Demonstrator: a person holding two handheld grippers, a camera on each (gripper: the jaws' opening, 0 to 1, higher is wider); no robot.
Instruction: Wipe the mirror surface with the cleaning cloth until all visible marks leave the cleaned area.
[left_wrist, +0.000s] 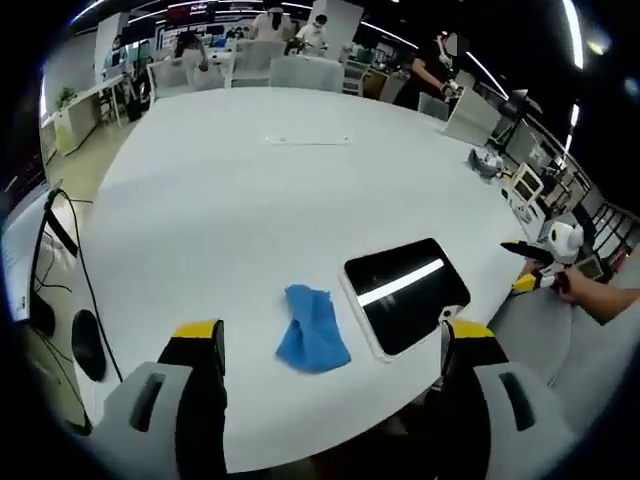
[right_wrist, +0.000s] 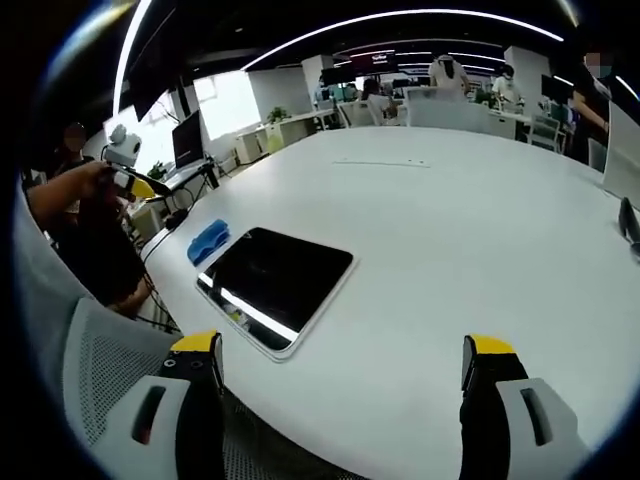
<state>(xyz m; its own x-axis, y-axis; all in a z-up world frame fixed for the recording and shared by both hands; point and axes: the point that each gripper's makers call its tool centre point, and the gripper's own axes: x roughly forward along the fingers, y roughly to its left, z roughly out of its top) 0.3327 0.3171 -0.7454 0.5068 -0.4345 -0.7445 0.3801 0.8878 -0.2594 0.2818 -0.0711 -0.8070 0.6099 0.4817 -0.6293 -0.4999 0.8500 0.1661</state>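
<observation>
A dark rectangular mirror (left_wrist: 408, 295) with a white frame lies flat near the front edge of the white table (left_wrist: 250, 210). A crumpled blue cleaning cloth (left_wrist: 312, 330) rests on the table just left of it, apart from the frame. My left gripper (left_wrist: 333, 338) hovers over the table edge, jaws wide open and holding nothing. In the right gripper view the mirror (right_wrist: 278, 280) reflects a ceiling light strip, and the cloth (right_wrist: 208, 240) lies beyond its far left corner. My right gripper (right_wrist: 342, 350) is open short of the mirror. A hand holds the right gripper (left_wrist: 540, 268) off the table's right side.
Black cables (left_wrist: 60, 260) hang off the table's left edge. A thin white strip (left_wrist: 308, 141) lies mid-table, and small devices (left_wrist: 485, 163) sit at the far right. A grey mesh chair (right_wrist: 100, 360) stands by the near edge. People and desks fill the background.
</observation>
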